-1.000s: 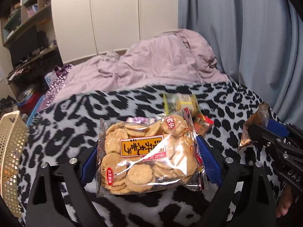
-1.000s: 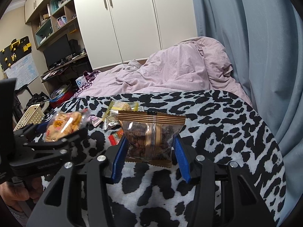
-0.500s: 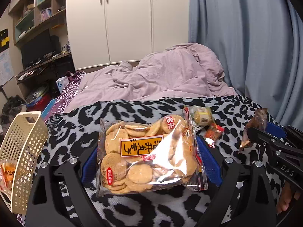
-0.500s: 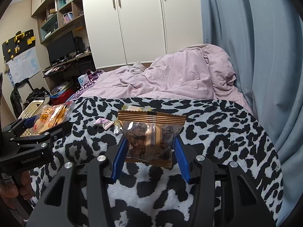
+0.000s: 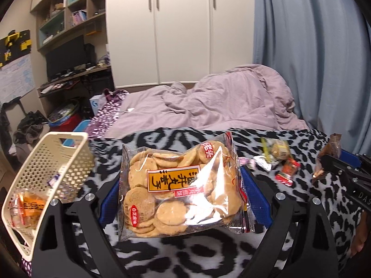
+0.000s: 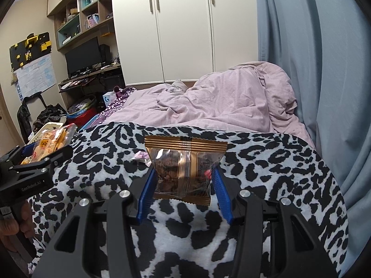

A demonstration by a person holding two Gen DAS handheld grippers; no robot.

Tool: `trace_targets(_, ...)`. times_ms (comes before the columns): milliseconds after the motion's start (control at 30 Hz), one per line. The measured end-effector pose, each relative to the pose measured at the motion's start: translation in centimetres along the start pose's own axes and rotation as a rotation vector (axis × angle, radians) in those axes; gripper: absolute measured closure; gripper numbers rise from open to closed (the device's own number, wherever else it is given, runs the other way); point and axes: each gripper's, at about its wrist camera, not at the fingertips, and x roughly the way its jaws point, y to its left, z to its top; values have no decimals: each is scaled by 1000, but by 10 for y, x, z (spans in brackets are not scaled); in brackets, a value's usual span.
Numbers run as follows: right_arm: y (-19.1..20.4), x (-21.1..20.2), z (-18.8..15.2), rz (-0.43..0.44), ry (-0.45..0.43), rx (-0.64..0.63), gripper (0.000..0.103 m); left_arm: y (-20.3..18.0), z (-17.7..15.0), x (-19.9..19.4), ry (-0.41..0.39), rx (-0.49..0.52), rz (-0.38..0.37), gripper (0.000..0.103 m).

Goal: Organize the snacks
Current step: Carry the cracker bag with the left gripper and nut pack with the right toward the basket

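Left gripper [image 5: 183, 199] clamps a clear bag of crackers [image 5: 180, 185], held above the leopard-print blanket [image 5: 324, 199], just right of the cream basket [image 5: 53, 162]. Basket holds what looks like another cracker pack [image 5: 25, 206], though it's blurred. Right gripper [image 6: 184, 192] pinches a brown snack packet [image 6: 183, 171] over the blanket. Loose small snacks [image 5: 283, 162] lie far right on the blanket.
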Motion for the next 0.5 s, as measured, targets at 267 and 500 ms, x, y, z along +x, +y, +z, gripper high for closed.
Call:
trace_targets(267, 26, 1, 9, 45, -8, -31, 55, 52, -3, -10, -26, -75, 90, 10)
trace_targets(500, 65, 8, 18, 98, -8, -83, 55, 102, -12, -15, -28, -138, 170, 10)
